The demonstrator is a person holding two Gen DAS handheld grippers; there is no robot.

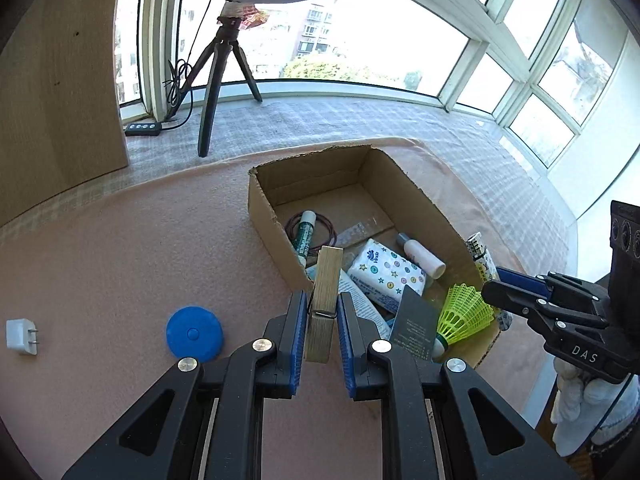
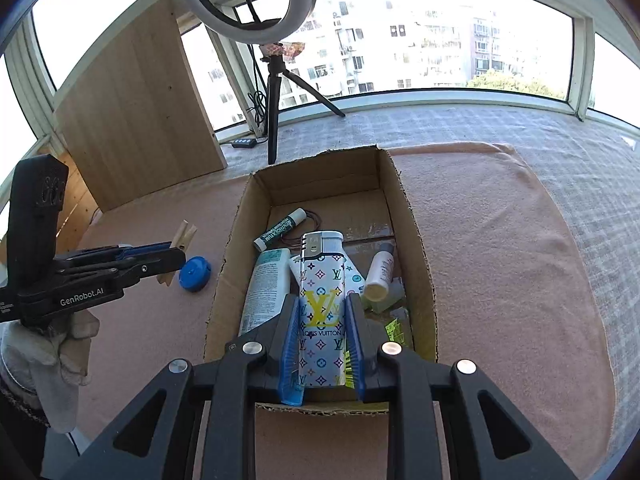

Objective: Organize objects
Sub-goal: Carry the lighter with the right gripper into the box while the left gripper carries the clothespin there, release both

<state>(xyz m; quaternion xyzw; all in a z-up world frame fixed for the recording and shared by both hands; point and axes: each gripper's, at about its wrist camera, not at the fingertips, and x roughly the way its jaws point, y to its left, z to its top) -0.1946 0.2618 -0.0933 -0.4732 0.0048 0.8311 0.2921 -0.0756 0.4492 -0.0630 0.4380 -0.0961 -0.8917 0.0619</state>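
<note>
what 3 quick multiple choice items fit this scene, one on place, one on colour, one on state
1. Where is the blue disc?
A. in the box
B. on the pink cloth beside the box
C. on the windowsill

2. What colour is the shuttlecock?
A. yellow-green
B. red
C. white

3. What do the left tongs hold?
A. nothing
B. lip balm
C. a clothespin

Key: 1 B, it lies on the pink cloth left of the box. 2 A, its skirt is neon yellow-green. 3 C, the clothespin sits clamped between the pads.

Curved bay window (image 2: 440, 40) in bright daylight, apartment blocks outside, ring light (image 2: 244, 0) on tripod (image 2: 276, 112), wooden panel (image 2: 136, 112)
</note>
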